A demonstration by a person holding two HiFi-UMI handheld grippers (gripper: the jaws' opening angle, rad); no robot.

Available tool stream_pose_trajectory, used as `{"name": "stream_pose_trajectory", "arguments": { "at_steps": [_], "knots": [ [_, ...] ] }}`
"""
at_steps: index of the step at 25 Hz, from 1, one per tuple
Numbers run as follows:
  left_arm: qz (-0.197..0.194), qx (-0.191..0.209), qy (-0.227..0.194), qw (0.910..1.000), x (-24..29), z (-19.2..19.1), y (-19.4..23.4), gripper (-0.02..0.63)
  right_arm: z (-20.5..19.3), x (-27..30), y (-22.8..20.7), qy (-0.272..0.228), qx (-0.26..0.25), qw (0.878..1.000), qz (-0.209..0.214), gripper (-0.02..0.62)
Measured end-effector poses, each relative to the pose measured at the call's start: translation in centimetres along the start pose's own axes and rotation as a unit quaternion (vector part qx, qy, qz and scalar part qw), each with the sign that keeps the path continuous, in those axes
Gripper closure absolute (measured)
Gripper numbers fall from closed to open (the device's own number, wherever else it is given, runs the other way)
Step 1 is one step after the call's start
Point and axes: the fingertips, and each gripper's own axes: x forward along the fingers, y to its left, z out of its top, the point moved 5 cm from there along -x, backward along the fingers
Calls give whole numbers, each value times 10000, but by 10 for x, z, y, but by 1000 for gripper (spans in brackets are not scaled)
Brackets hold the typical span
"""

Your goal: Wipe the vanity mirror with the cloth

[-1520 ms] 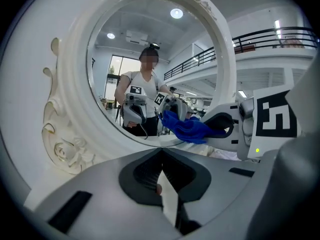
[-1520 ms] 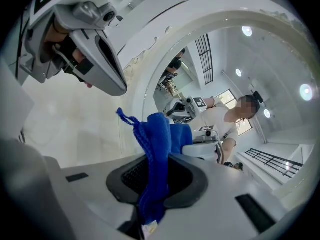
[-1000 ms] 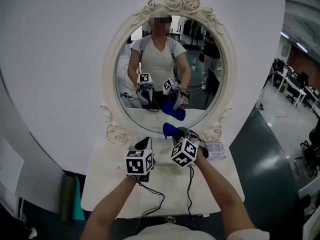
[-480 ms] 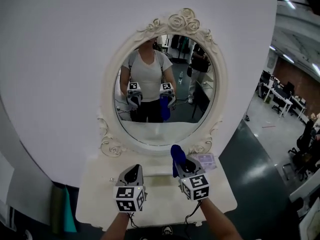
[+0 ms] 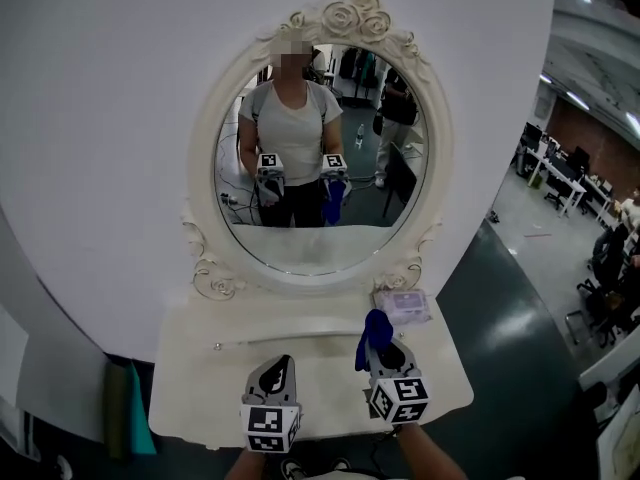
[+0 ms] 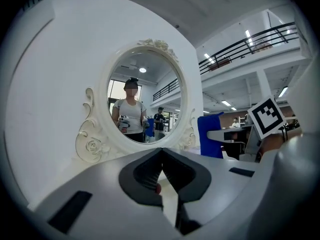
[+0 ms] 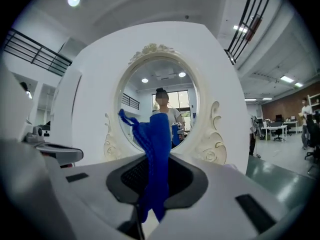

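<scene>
Cloth (image 5: 374,330) of deep blue stands bunched between the closed jaws of the right gripper (image 5: 380,350), low and right of centre in the head view, above the white vanity table (image 5: 200,373) and well apart from the glass. In the right gripper view the fabric rises from the pinch in a limp, twisted column, with a short tail hanging below. The left gripper (image 5: 281,370), at lower centre-left, has its jaws pressed together with nothing between them. The oval vanity mirror (image 5: 300,233), in a cream frame carved with roses, fills the upper middle of the frame and reflects the person and both tools.

The fabric looks light, soft and floppy, and it will likely fold on contact. Only a narrow bunch is pinched, so the free upper wad is the part to press flat against the glass. The glass is hard, smooth and fragile, so light pressure seems wise, with the jaw tips kept off it and away from the raised carving.

No brand can be read. The gripper cubes carry only black-and-white square markers. A pale packet (image 5: 403,305) at the table's right rear bears print too small to make out.
</scene>
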Motion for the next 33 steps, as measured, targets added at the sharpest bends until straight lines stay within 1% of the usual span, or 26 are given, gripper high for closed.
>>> {"name": "stream_pose_trajectory", "arguments": {
  "at_steps": [3, 7, 11, 16, 20, 27, 33],
  "knots": [
    [135, 22, -47, 9999, 3, 2, -8, 597, 0, -14, -7, -18, 43, 10000, 68, 522],
    [333, -35, -130, 9994, 12, 9, -14, 597, -4, -21, -17, 119, 99, 9995, 280, 522],
    [508, -211, -68, 9985, 20, 9, -20, 597, -11, -19, -16, 298, -23, 9983, 500, 523],
    [682, -188, 25, 9975, 21, 7, -28, 597, -11, -17, -19, 291, 44, 9973, 668, 523],
    [819, -202, 19, 9964, 18, 7, -30, 597, -9, -20, -22, 259, -103, 9970, 717, 523],
    [933, -145, 77, 9955, 9, 3, -34, 597, -14, -29, -27, 266, -71, 9974, 668, 523],
    [1030, -116, 73, 9946, -1, 3, -31, 597, -13, -33, -20, 269, -98, 9969, 739, 523]
  ]
}}
